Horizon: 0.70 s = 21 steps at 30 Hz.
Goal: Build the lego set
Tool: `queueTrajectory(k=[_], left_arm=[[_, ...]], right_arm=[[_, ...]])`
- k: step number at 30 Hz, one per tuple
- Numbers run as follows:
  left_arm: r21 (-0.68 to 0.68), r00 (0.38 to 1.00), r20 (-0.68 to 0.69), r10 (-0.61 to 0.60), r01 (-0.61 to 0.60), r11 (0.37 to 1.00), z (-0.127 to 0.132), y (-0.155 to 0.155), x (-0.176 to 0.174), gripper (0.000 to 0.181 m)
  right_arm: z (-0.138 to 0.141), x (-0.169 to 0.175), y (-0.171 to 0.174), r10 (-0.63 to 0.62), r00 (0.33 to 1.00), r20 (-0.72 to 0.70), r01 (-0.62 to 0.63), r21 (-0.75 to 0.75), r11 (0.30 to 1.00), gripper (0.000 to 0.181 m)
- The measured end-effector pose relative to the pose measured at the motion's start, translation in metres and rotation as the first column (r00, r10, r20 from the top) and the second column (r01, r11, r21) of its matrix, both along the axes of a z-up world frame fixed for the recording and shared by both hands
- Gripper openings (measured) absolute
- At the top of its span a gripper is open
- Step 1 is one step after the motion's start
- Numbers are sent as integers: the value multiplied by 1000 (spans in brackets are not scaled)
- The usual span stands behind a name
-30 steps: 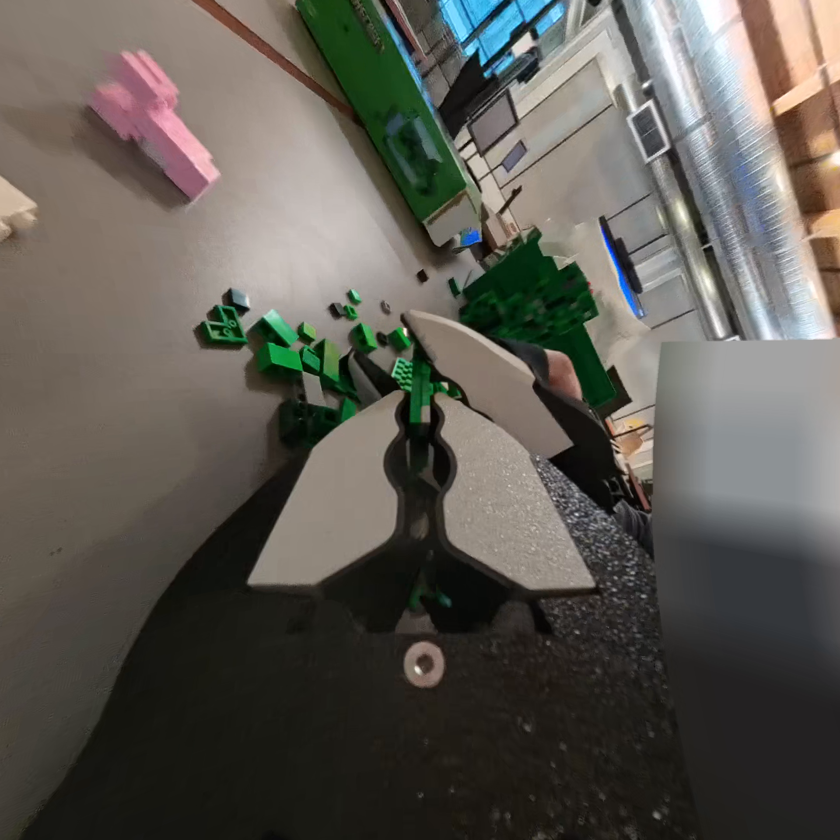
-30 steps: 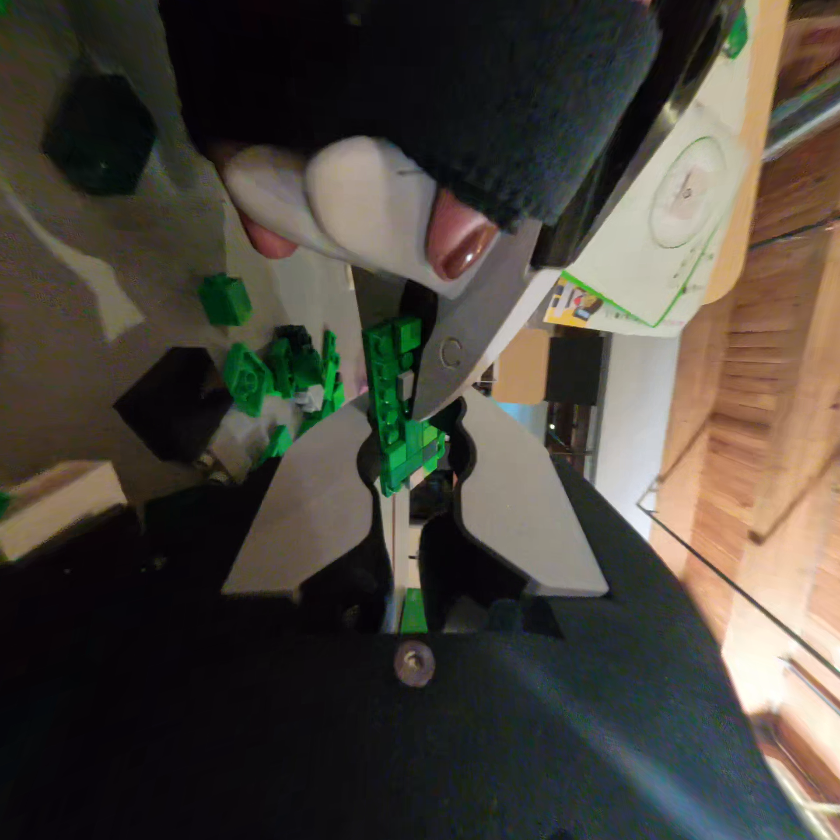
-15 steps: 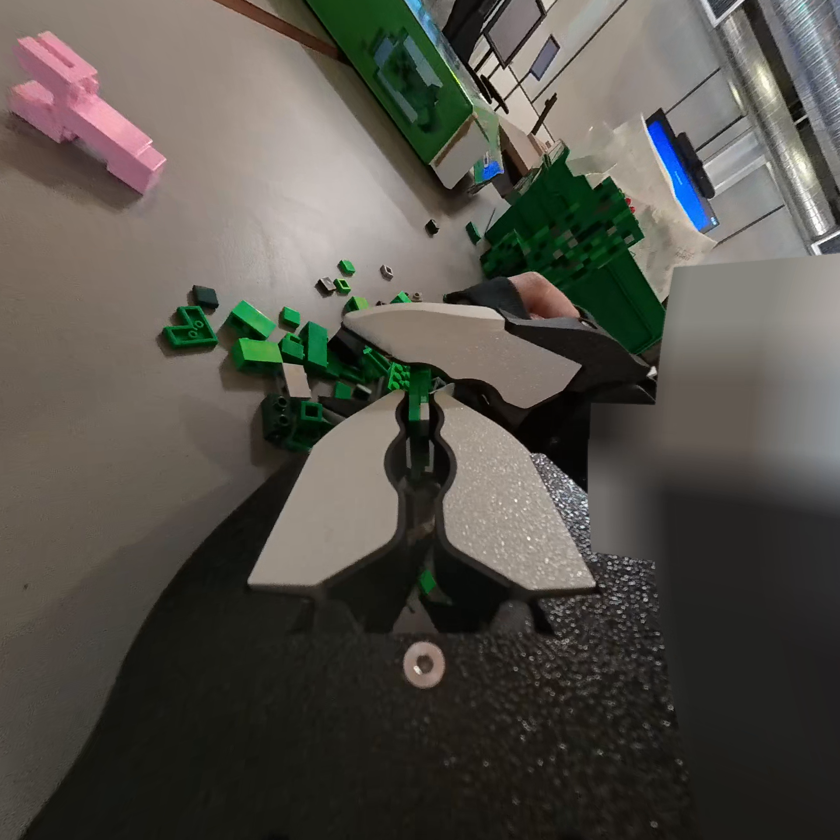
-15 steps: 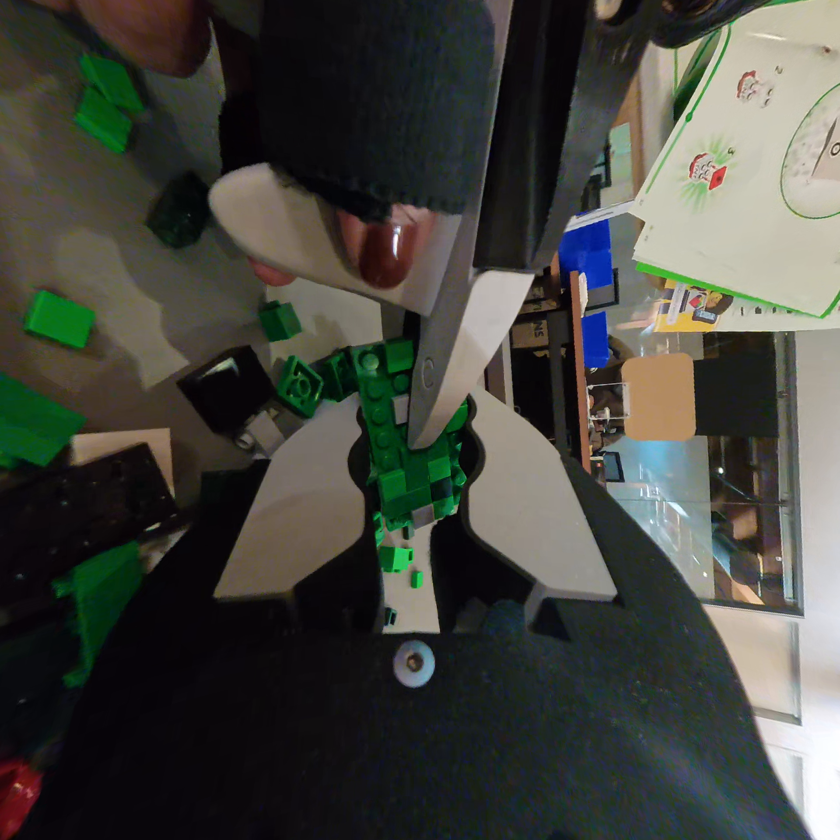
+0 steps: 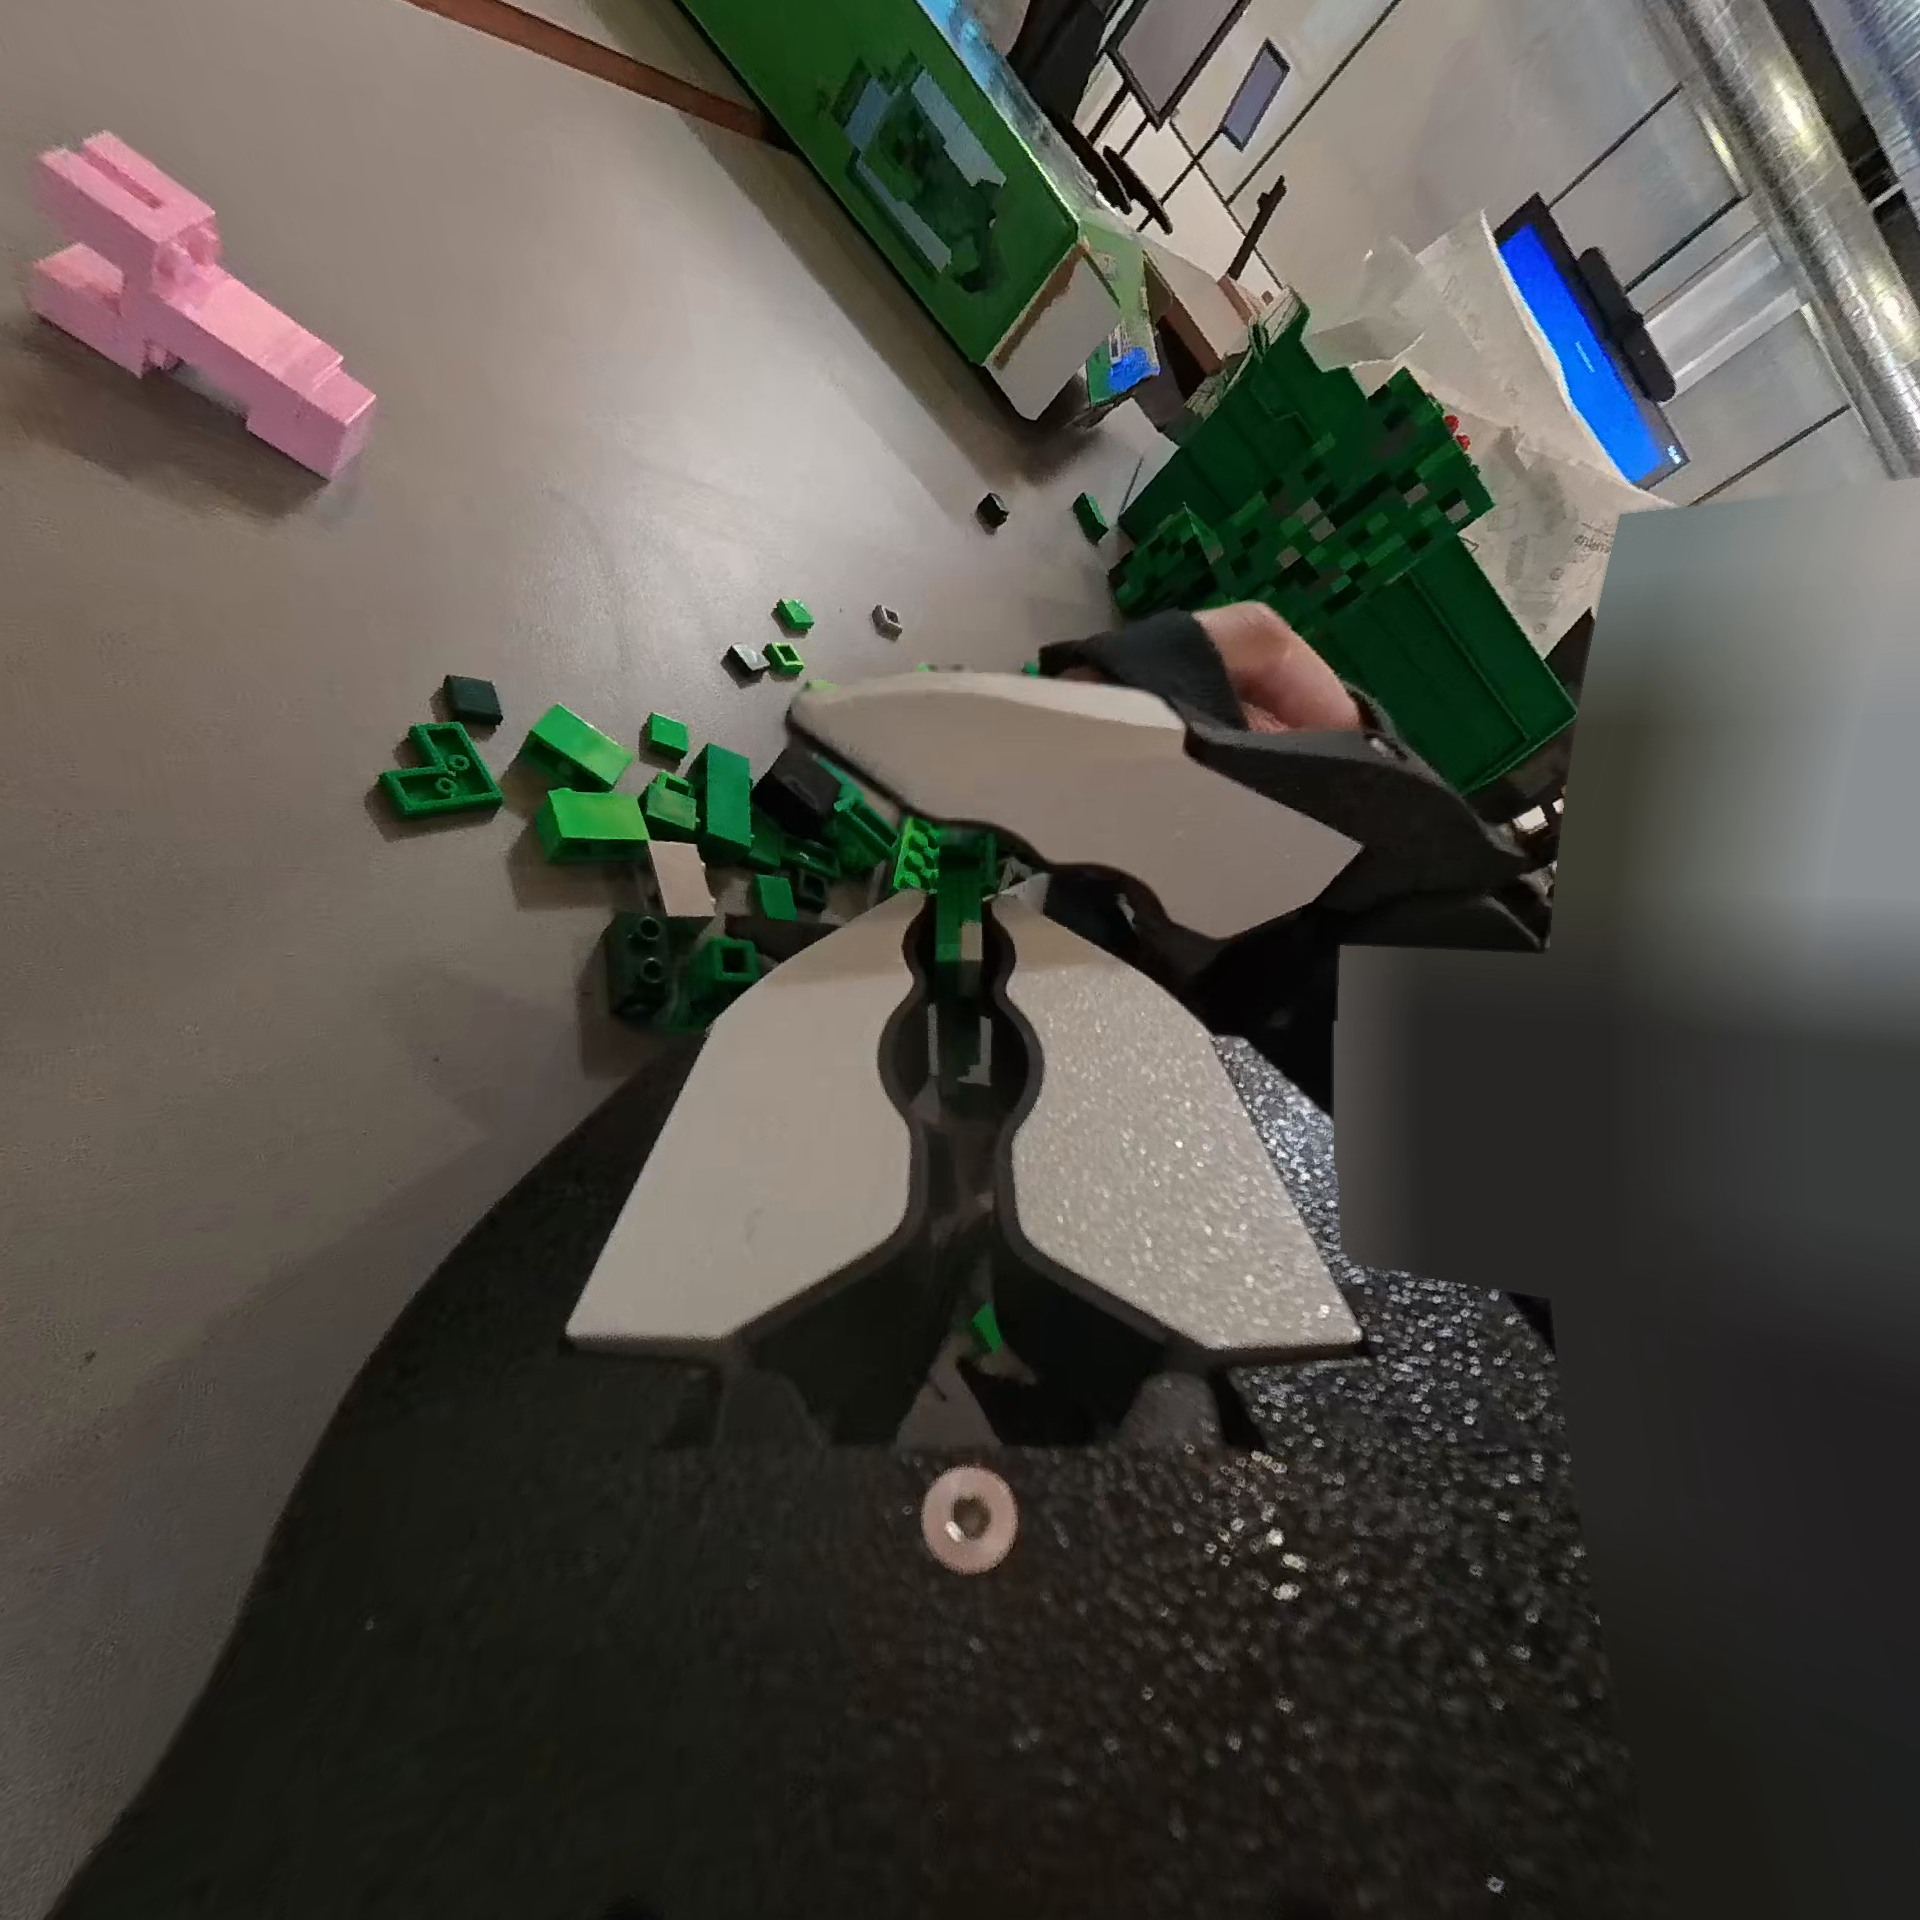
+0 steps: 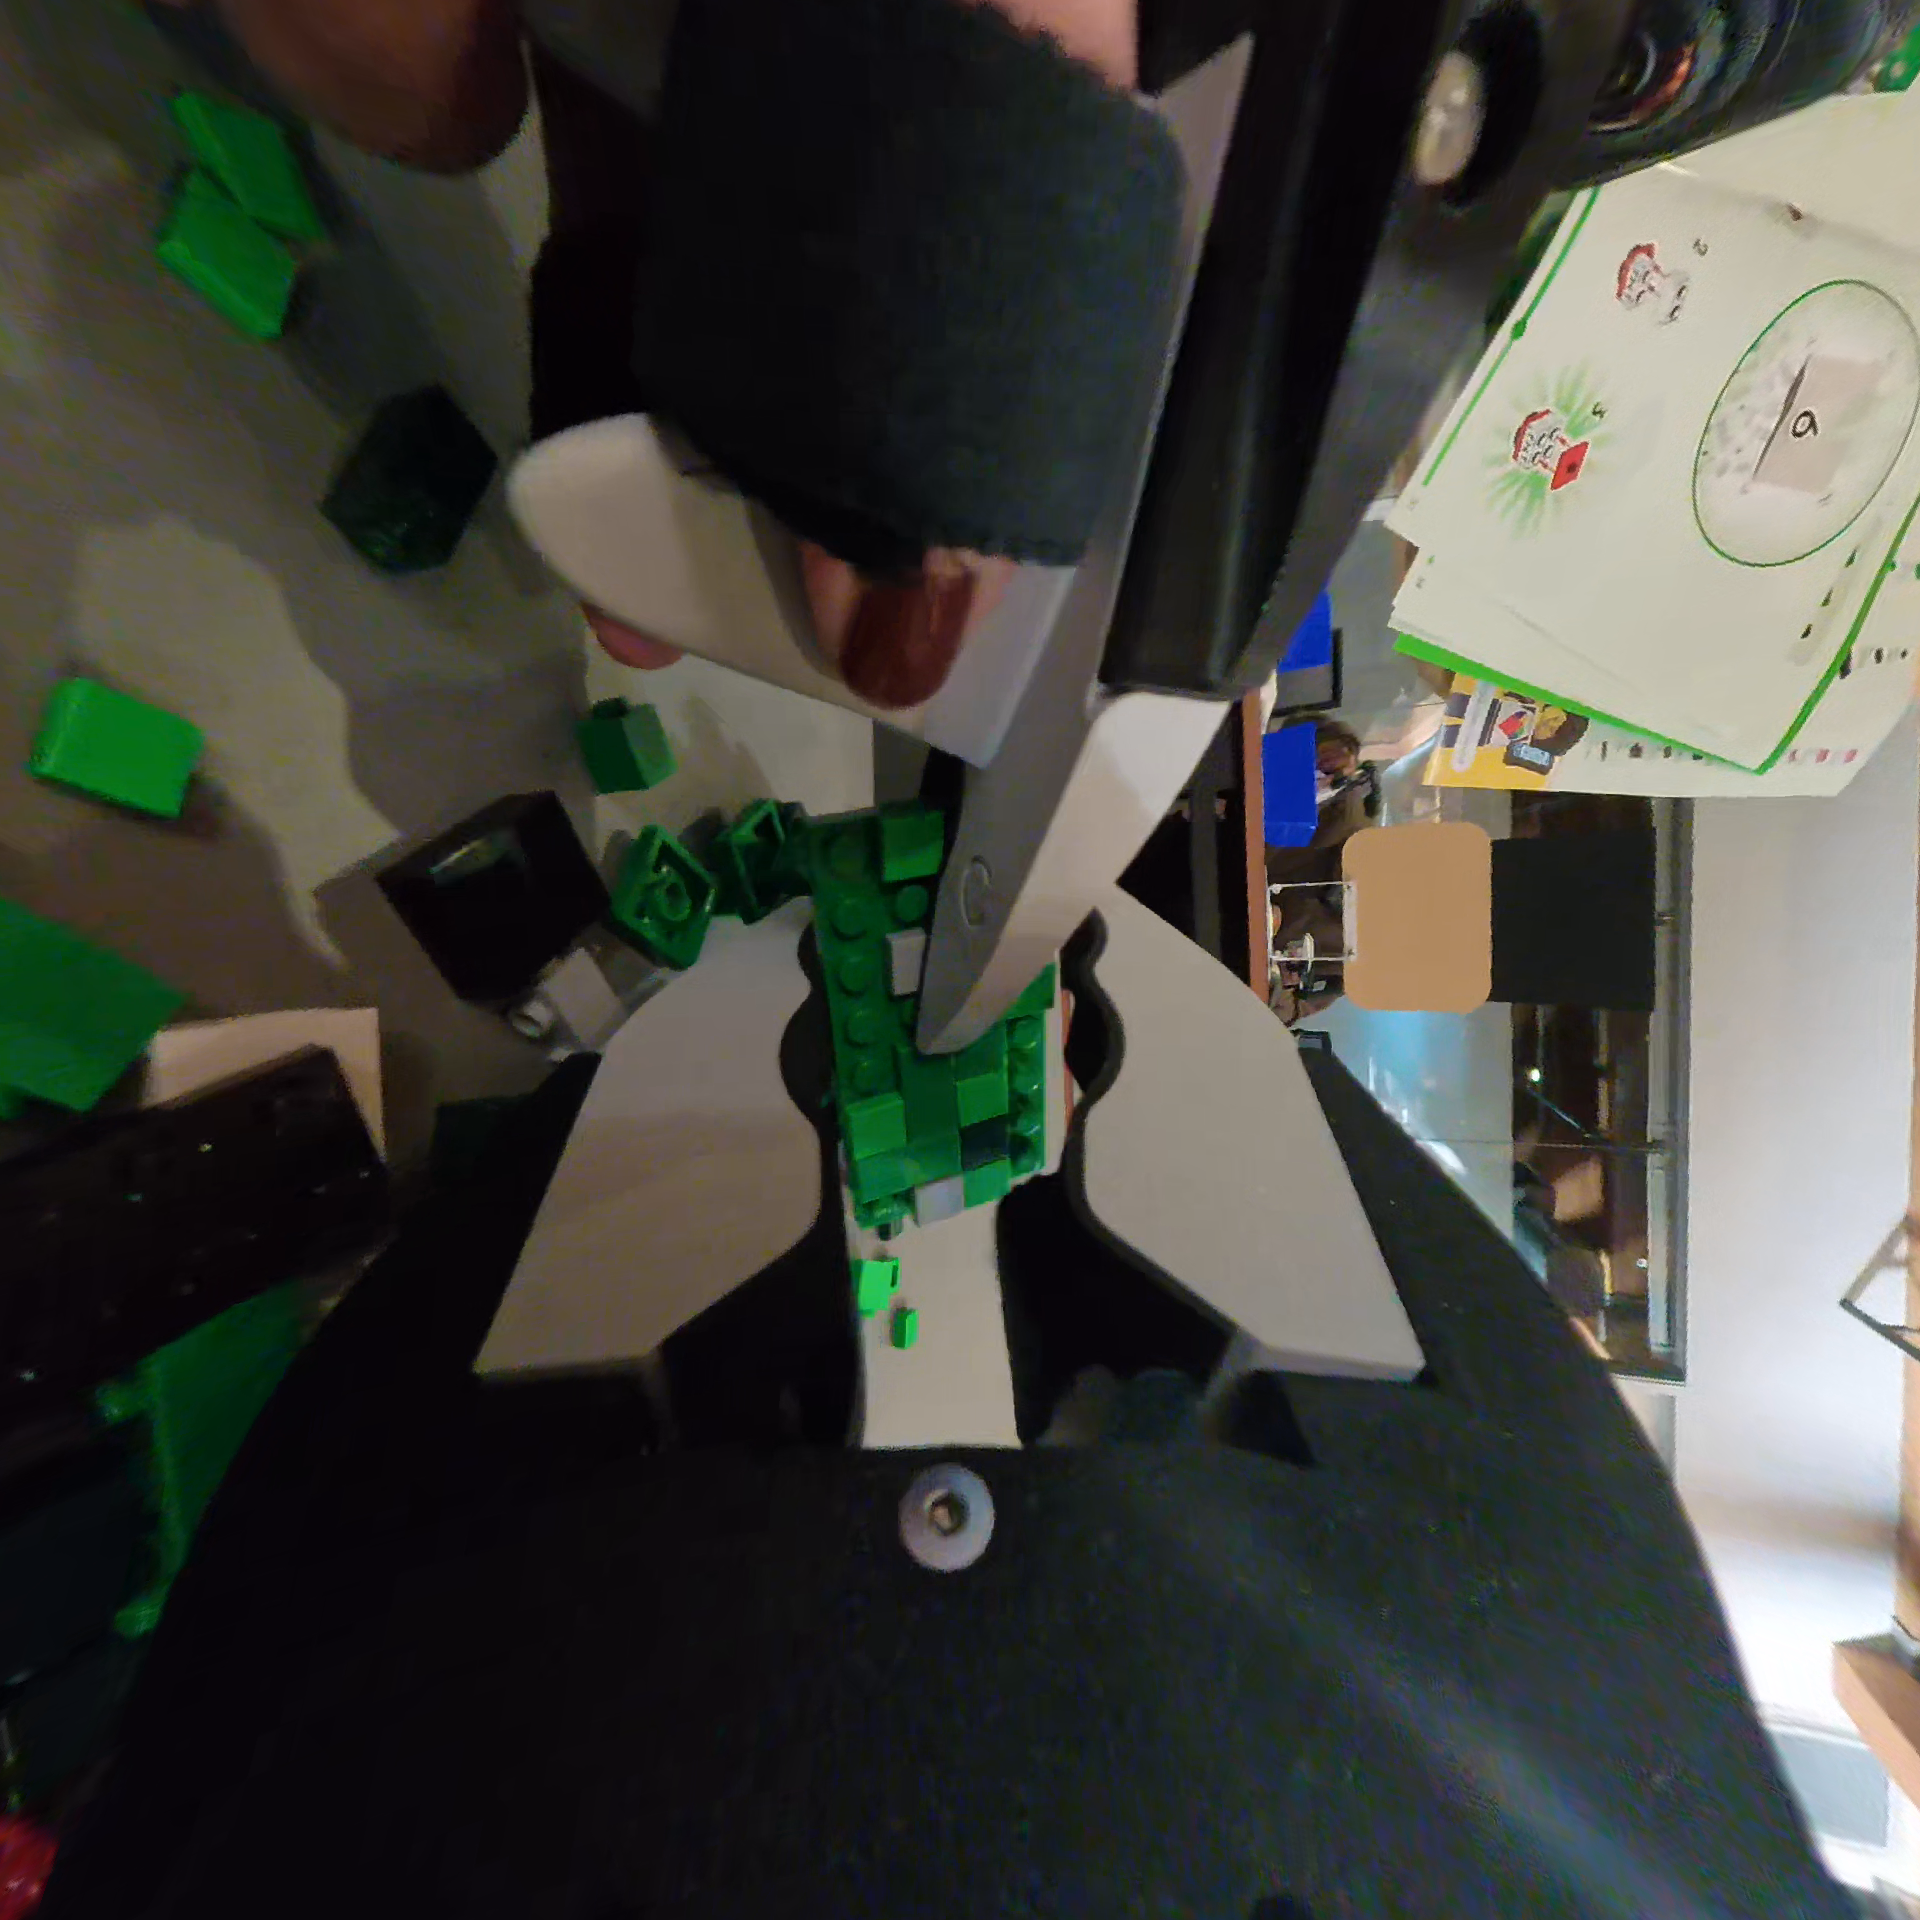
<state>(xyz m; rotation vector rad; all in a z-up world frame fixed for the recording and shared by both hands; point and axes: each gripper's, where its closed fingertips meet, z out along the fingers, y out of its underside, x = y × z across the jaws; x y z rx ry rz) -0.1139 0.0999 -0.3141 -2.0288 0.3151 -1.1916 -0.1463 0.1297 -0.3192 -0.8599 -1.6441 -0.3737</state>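
Grey table (image 5: 260, 935) fills my left wrist view. My left gripper (image 5: 958, 914) has its fingers pinched narrow on a small green flat lego sub-assembly (image 6: 914, 1081), which my right gripper (image 6: 940, 966) also clamps between its fingers. Past them loose green lego bricks (image 5: 623, 800) lie scattered, then a big green lego build (image 5: 1340, 551) and, well apart, a pink blocky lego figure (image 5: 187, 312)

Blue wall screen (image 5: 1584, 353) behind table (image 5: 260, 727)
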Motion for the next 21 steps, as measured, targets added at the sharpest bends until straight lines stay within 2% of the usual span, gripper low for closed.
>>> queueTrajectory(k=[3,11,13,20,21], left_arm=[[16,1000,-23,-9,9,1000,-1,0,0,6],[50,998,-58,-22,25,998,0,-1,0,6],[17,1000,-24,-16,16,1000,0,0,0,6],[-94,992,123,35,-24,995,2,3,-3,8],[-113,984,169,56,-37,993,5,5,-7,6]], right_arm=[[-1,0,1,-13,1000,5,13,-51,999,49],[-7,0,2,-39,998,44,43,-103,994,43],[-7,0,3,-49,997,60,53,-83,995,42],[3,0,9,-107,992,61,99,129,987,42],[7,0,8,-106,993,48,96,173,980,32]])
